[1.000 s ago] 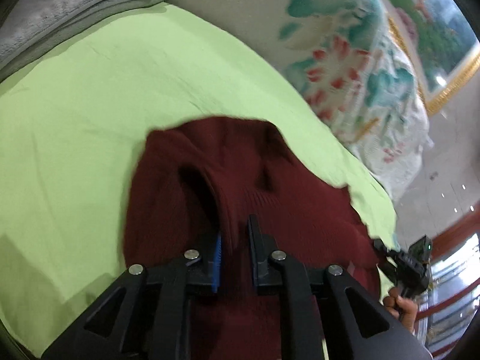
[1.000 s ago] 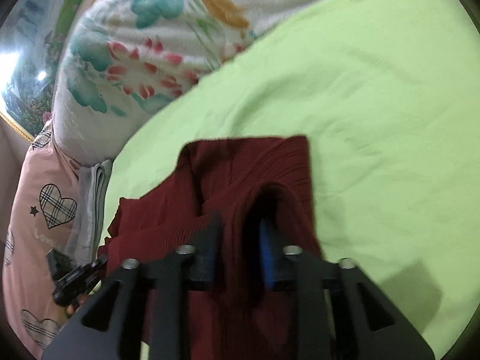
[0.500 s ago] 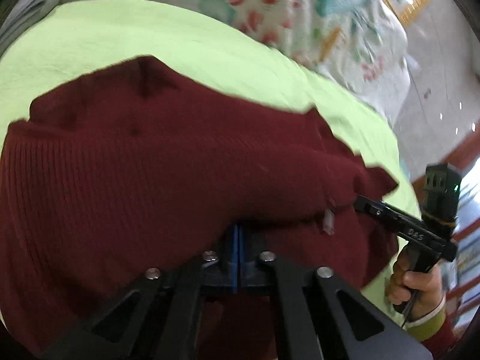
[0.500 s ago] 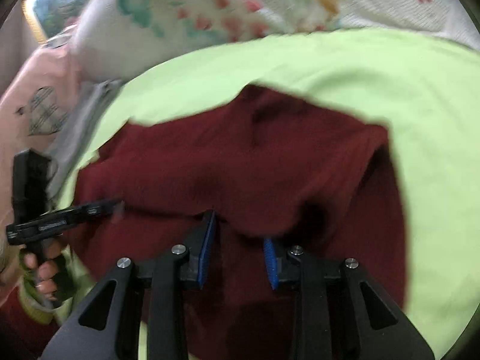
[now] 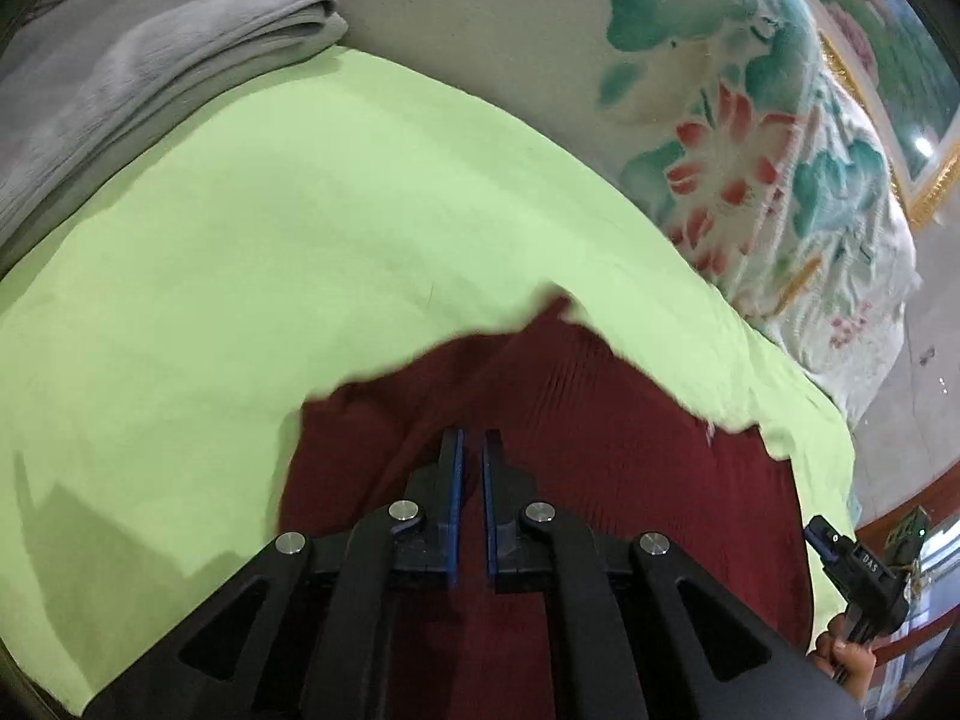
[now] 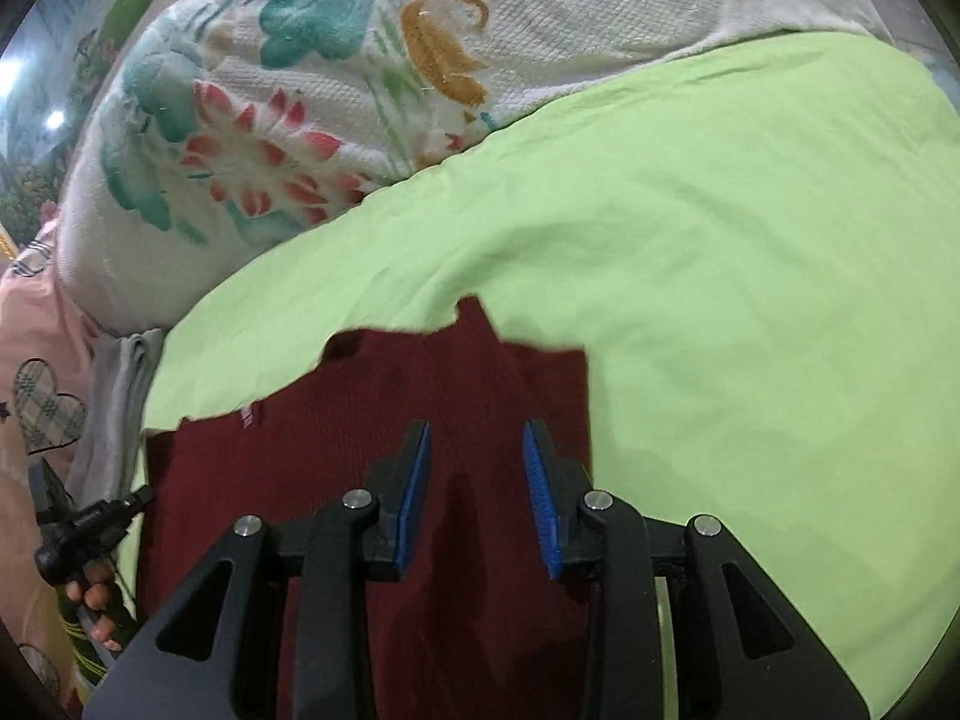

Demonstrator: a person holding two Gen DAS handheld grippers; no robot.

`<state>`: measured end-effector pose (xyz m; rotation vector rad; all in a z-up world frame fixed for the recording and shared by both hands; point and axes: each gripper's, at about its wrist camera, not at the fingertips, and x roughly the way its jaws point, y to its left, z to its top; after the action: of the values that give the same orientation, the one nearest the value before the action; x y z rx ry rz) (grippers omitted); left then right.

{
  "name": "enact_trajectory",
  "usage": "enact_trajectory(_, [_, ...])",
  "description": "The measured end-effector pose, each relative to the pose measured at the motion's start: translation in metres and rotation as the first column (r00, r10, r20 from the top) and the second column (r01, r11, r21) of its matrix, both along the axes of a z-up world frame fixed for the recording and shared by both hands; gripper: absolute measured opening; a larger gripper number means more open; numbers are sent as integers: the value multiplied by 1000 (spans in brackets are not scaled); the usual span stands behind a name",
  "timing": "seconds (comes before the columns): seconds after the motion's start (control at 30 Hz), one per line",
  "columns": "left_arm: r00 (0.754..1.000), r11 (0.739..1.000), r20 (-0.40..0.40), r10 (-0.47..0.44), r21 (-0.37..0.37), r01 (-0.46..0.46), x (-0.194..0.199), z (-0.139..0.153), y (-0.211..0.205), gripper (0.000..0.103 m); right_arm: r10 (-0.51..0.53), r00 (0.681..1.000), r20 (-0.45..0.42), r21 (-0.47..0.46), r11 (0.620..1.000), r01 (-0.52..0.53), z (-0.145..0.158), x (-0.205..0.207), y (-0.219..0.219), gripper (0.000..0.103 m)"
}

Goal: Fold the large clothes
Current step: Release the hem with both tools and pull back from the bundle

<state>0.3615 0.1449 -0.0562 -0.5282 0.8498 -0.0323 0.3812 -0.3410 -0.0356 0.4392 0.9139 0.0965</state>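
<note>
Two grippers over one dark red sweater (image 5: pixel 600 450), spread on a green sheet (image 5: pixel 300 240) at the near edge of the bed. Left gripper (image 5: pixel 471 450) nearly closed, only a thin slit between the blue pads, low over the knit (cannot tell whether any cloth is pinched). Right gripper (image 6: pixel 477 444) spread wide, nothing between the pads, above the sweater's right part. Beyond the sheet, a flowered blanket (image 6: pixel 300 90) at the far side. Folded grey cloth (image 5: pixel 120 78) at far left.
</note>
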Motion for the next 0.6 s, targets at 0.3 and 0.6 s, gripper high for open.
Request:
enact_trajectory(0.3, [998,990,24,-65,-123,68,-120,-11,-25,16,88,996,8,101,991,-88,-5,-82,43,33])
enact_trajectory(0.6, [996,966,1,-84,-247,82,-193,-39,-47,43,146,989,5,152,978,-145,-10,-114,83,33])
